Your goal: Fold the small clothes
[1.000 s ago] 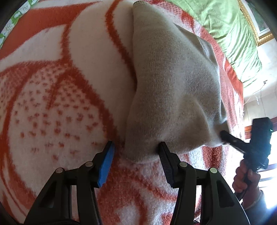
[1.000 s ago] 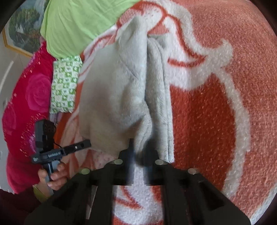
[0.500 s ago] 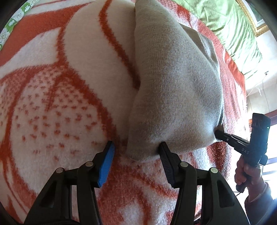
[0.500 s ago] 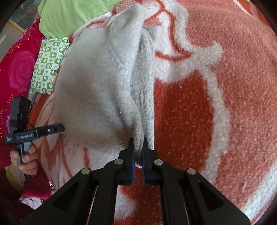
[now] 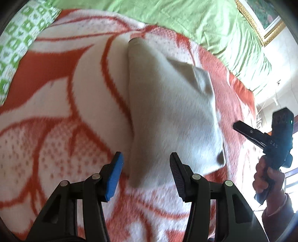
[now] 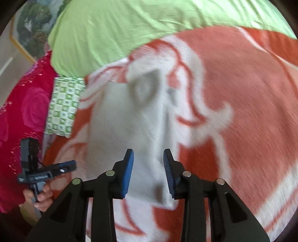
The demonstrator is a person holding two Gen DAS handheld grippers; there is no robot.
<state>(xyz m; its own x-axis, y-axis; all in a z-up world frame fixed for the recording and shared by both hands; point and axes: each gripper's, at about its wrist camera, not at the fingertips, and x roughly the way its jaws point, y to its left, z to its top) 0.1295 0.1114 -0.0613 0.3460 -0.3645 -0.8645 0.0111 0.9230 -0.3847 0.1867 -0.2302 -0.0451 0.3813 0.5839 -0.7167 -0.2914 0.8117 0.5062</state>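
A small beige knitted garment (image 5: 171,115) lies folded on an orange and white blanket (image 5: 55,130). It also shows in the right wrist view (image 6: 130,130), blurred by motion. My left gripper (image 5: 145,167) is open and empty, just above the garment's near left edge. My right gripper (image 6: 148,167) is open and empty, above the garment's near right edge. The right gripper also shows at the right of the left wrist view (image 5: 238,126), off the cloth. The left gripper shows at the left of the right wrist view (image 6: 72,164).
A light green sheet (image 5: 186,16) covers the far end of the bed. A green checked pillow (image 6: 63,108) and a magenta rose blanket (image 6: 24,111) lie at the left. A framed picture (image 5: 260,24) hangs on the far wall.
My right gripper has opened and let go of the garment's edge. Both grippers have pulled back and up, and the garment now lies flat on the blanket.
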